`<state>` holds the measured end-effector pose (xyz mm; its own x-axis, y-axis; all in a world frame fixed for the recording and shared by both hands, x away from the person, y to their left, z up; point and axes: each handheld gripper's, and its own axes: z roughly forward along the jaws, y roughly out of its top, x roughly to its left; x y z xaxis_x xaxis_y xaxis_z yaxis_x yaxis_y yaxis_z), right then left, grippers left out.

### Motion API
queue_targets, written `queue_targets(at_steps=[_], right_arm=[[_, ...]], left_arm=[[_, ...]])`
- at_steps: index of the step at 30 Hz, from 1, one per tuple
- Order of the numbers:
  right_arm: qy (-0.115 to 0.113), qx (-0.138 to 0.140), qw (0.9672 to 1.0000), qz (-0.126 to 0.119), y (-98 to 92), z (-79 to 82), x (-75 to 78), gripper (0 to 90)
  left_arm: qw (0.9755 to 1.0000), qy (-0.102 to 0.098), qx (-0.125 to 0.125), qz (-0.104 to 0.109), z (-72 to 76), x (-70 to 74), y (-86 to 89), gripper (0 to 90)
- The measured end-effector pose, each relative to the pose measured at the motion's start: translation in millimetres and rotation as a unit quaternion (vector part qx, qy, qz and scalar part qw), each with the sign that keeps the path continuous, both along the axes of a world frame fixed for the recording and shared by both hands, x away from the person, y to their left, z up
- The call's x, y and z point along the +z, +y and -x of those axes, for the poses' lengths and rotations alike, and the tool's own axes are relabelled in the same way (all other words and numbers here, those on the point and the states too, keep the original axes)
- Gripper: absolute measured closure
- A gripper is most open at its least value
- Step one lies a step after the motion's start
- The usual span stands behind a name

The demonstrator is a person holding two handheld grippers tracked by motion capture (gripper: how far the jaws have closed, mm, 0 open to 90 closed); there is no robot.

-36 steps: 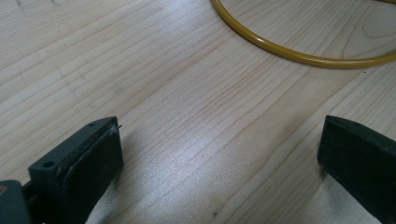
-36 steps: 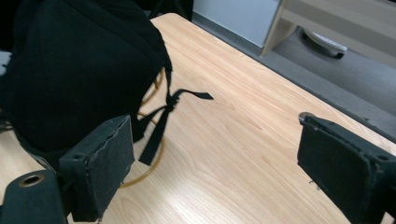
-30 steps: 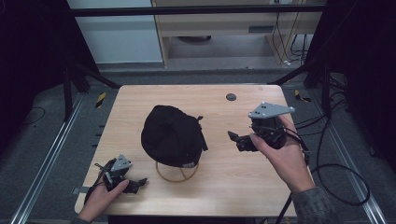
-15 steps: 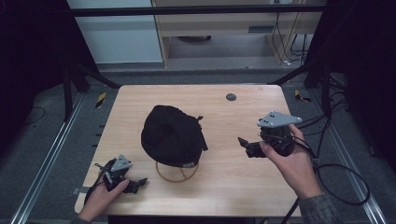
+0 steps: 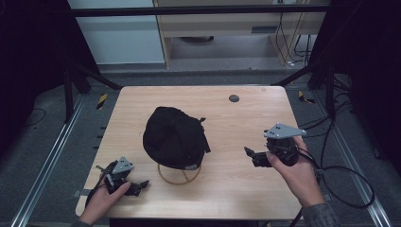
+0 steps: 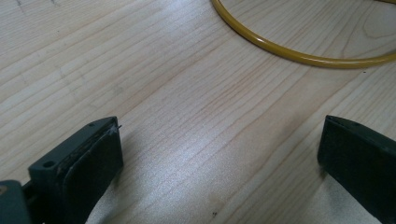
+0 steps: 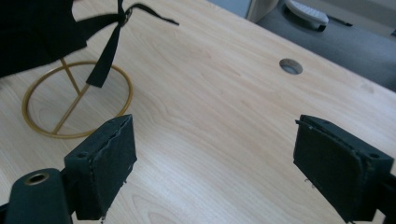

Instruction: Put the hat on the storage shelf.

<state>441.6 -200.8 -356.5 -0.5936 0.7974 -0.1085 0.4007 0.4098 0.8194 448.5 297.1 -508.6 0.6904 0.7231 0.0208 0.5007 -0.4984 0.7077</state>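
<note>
A black cap (image 5: 174,137) sits on a yellow wire stand (image 5: 179,173) at the centre of the wooden table (image 5: 236,189), its strap (image 7: 108,51) hanging over the stand's ring base. The left gripper (image 5: 137,187) rests at about 7 o'clock from the cap near the table's front edge, jaws spread wide and empty, the ring just ahead of them. The right gripper (image 5: 249,153), at about 3 o'clock and well apart from the cap, is held above the tabletop, jaws likewise wide open and holding nothing.

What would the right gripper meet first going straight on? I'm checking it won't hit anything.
Probably the black cap on its gold wire stand: the open right gripper points that way across bare wooden table, though depth is unclear.
</note>
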Motion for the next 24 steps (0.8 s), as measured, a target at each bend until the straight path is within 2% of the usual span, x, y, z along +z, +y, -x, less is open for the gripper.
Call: queue_targets(at_steps=[17,24], right_arm=[[0.052,-0.003,0.9987,0.002,5.4,-5.8,-58.9,13.2],[0.066,-0.002,0.9978,-0.001,9.5,-7.4,-72.5,13.1]], left_arm=[[1.0,0.0,0.0,0.0,0.0,0.0,0.0,0.0],[1.0,0.0,0.0,0.0,0.0,0.0,0.0,0.0]])
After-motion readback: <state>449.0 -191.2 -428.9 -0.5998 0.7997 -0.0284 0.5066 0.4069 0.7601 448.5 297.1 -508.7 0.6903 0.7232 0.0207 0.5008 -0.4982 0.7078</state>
